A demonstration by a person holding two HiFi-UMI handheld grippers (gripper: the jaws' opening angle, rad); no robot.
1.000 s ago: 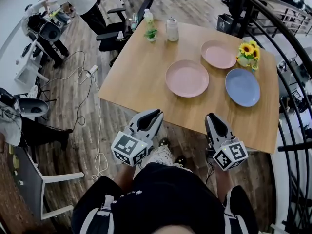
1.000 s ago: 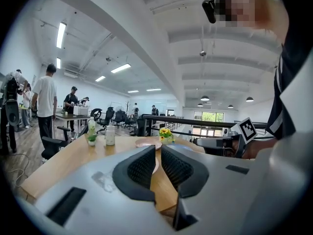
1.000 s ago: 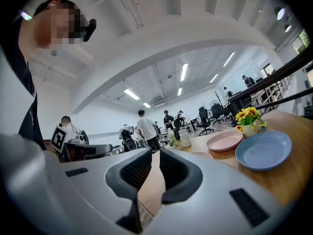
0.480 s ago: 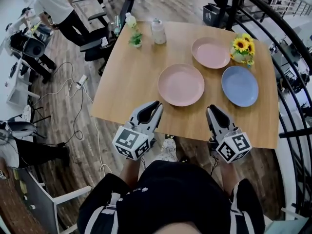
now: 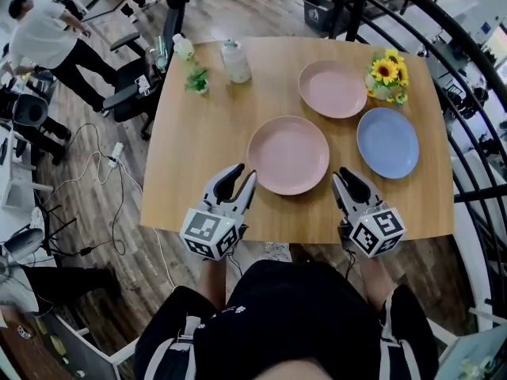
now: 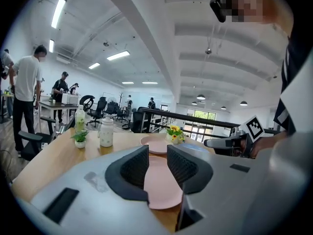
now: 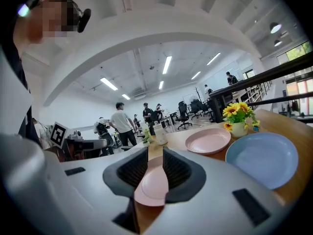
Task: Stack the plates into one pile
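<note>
Three plates lie apart on the wooden table (image 5: 198,157): a near pink plate (image 5: 288,155), a far pink plate (image 5: 333,89) and a blue plate (image 5: 387,142). My left gripper (image 5: 239,179) hovers at the near plate's front left rim. Its jaws have just been opening and stand open, with nothing between them. In the left gripper view the left gripper (image 6: 158,153) frames that plate (image 6: 164,185). My right gripper (image 5: 342,179) is at the plate's front right, its jaws slightly parted and empty. The right gripper view shows the right gripper (image 7: 155,155), the near pink plate (image 7: 154,182), the far pink plate (image 7: 208,141) and the blue plate (image 7: 261,159).
A vase of sunflowers (image 5: 386,76) stands between the far pink and blue plates. A white bottle (image 5: 234,60), a small potted plant (image 5: 196,79) and another bottle (image 5: 183,47) sit at the far left. A black railing (image 5: 467,125) runs on the right. People and office chairs stand beyond the table.
Both grippers have moved forward from short of the table's front edge to over it, close to the near pink plate. The left jaws have parted.
</note>
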